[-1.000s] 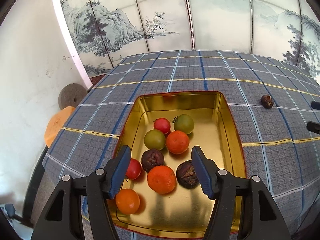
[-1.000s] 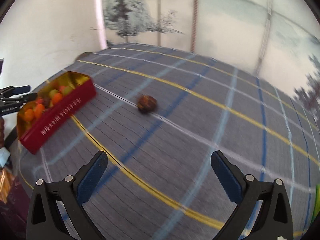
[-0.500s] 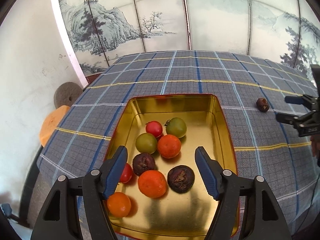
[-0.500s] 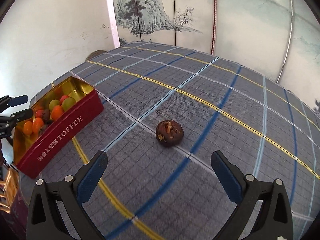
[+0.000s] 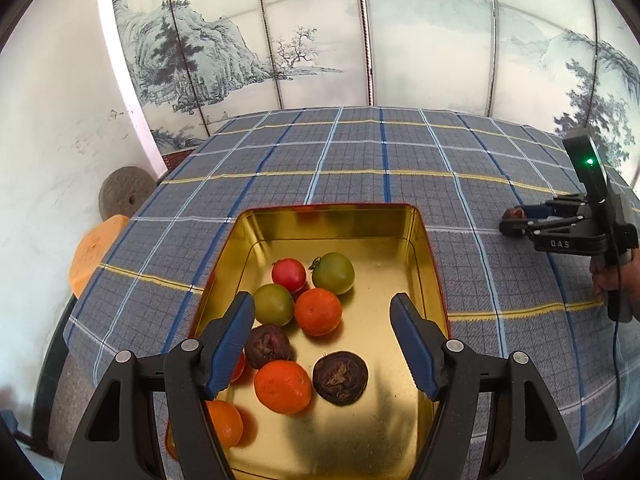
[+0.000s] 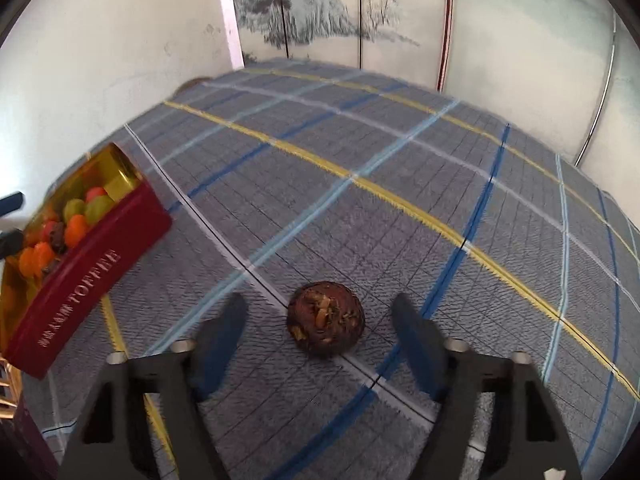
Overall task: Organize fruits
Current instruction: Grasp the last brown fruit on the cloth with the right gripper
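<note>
A red toffee tin [image 5: 424, 236] with a gold inside sits on the plaid tablecloth and holds several fruits: oranges, green and red tomatoes, dark wrinkled fruits. My left gripper [image 5: 322, 344] hovers open and empty over the tin's near half. A dark wrinkled fruit [image 6: 325, 325] lies alone on the cloth, right of the tin. My right gripper [image 6: 320, 344] is open, its fingers on either side of that fruit, not touching it. It also shows in the left wrist view [image 5: 516, 222], with the fruit [image 5: 513, 213] at its tips. The tin shows at the left of the right wrist view [image 6: 92, 264].
The plaid tablecloth [image 5: 380, 160] covers the table up to a painted folding screen [image 5: 320, 40]. Beyond the table's left edge are a round stone disc [image 5: 124, 196] and an orange object [image 5: 96, 248] by the white wall.
My right gripper has moved forward to the lone dark fruit, which now sits between its open fingers. My left gripper has drawn back a little over the tin.
</note>
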Demonstrator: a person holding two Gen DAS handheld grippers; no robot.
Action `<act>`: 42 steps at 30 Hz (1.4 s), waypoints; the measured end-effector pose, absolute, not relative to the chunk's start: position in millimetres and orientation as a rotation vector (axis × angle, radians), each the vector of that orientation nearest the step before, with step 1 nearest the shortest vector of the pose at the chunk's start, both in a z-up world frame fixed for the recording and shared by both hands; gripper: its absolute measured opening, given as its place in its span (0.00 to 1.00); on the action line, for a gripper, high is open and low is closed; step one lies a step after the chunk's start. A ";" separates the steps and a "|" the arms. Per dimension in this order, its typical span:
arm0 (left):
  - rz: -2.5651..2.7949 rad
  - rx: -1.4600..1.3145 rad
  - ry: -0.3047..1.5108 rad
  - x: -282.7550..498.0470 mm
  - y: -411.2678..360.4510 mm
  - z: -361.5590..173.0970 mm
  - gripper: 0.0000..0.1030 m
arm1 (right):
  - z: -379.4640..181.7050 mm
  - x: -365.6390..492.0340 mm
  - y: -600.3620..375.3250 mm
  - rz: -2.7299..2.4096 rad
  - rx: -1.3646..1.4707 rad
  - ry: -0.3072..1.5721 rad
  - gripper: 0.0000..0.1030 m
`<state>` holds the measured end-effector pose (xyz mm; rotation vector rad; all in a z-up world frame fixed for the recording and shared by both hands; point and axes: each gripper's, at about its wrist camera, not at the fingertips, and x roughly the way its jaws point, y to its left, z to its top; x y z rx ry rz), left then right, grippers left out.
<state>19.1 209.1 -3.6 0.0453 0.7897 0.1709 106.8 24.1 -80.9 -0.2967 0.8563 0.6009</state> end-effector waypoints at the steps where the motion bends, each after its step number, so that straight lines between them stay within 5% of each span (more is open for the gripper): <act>1: 0.172 0.040 0.787 18.8 210.0 -3.1 0.69 | -80.8 108.0 23.3 0.614 -0.284 0.872 0.36; 19: 0.313 -0.008 0.674 -41.7 233.7 26.8 0.81 | 10.4 -28.5 98.8 0.931 -0.174 0.639 0.35; 35: 0.313 0.017 0.612 -82.6 242.5 43.5 0.81 | -27.5 -47.4 167.4 0.950 -0.181 0.726 0.35; 42: 0.325 -0.030 0.609 -92.5 252.5 50.1 0.92 | -38.8 -43.7 174.5 0.934 -0.172 0.758 0.36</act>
